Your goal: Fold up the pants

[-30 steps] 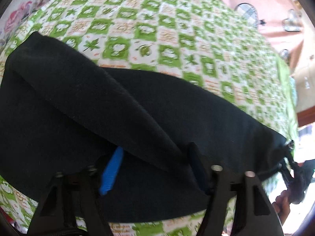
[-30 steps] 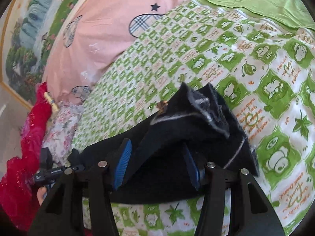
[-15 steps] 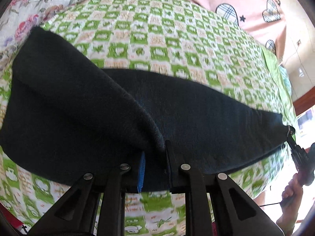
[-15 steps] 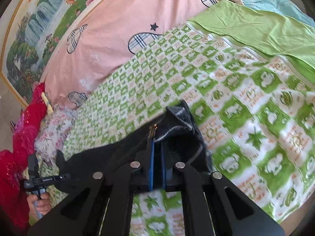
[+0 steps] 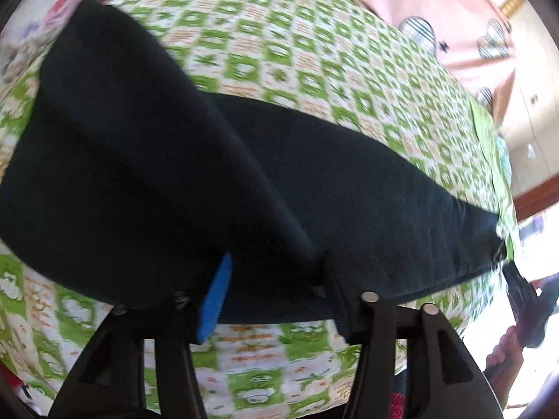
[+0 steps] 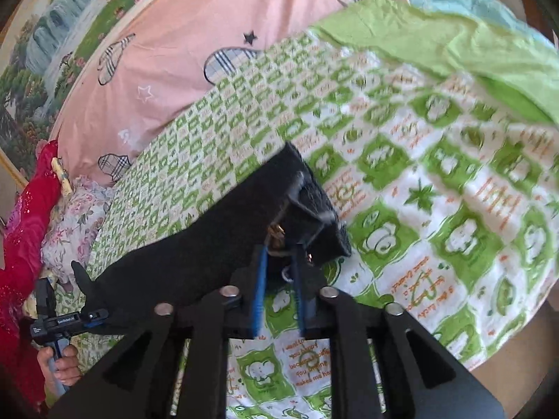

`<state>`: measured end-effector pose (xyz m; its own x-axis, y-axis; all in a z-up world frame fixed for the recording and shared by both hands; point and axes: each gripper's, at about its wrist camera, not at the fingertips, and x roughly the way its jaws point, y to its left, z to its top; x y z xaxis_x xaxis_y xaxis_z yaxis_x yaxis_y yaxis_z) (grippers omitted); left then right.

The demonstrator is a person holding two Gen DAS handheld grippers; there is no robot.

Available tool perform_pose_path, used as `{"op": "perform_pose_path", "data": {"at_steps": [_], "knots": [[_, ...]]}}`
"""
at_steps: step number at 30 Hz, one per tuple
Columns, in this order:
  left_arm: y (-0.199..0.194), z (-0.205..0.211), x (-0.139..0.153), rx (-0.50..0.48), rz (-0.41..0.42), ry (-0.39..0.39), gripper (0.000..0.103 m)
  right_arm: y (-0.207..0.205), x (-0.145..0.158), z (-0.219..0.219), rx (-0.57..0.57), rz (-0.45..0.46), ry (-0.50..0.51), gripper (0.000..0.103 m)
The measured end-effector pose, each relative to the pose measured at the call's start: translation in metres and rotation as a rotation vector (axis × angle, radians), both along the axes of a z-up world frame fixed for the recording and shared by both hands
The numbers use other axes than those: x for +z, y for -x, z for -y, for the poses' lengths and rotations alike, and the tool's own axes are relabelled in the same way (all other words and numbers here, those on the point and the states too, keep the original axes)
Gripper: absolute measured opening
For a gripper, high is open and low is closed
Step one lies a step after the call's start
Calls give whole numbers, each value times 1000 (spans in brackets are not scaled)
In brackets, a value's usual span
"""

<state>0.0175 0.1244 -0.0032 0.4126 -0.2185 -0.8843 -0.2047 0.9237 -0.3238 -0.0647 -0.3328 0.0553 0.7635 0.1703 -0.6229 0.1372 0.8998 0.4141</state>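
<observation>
Black pants (image 5: 174, 174) lie stretched across a green-and-white patterned bedsheet (image 5: 314, 52), one leg folded over the other. My left gripper (image 5: 276, 286) is open, its blue-padded fingers (image 5: 215, 296) apart at the near hem edge, with cloth lying between them. In the right wrist view the waist end of the pants (image 6: 279, 209) with a brass button is in front of my right gripper (image 6: 279, 279), whose jaws stand slightly apart around the waistband corner; whether they still pinch the cloth I cannot tell. The left gripper also shows in the right wrist view (image 6: 87, 310) at the far hem.
A pink quilt with checked hearts (image 6: 174, 52) lies at the bed's far side. A plain green sheet (image 6: 454, 42) covers the right end. Red cloth (image 6: 31, 216) and a floral pillow (image 6: 70, 223) sit at the left. The bed edge is close below both grippers.
Both grippers were shut on the pants half a second ago. Now the left jaws have opened wide and the right jaws have parted a little. The pants have settled on the bed.
</observation>
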Motion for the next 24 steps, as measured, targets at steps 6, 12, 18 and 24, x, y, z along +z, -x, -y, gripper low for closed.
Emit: {"op": "perform_pose_path", "data": {"at_steps": [6,12,18,24], "knots": [[-6,-40,24,117,18,-5,67,-3,29,-53,174,132,17,55],[-41,-67,48,221,0,-86,71,-44,7,-163,539,52,7,55],[-72,-86,42,277,-73,-148,69,-75,-25,-303,903,-1,90,55],[-65,-93,31,260,-47,-156,13,-83,-43,-381,1070,7,242,55]]}}
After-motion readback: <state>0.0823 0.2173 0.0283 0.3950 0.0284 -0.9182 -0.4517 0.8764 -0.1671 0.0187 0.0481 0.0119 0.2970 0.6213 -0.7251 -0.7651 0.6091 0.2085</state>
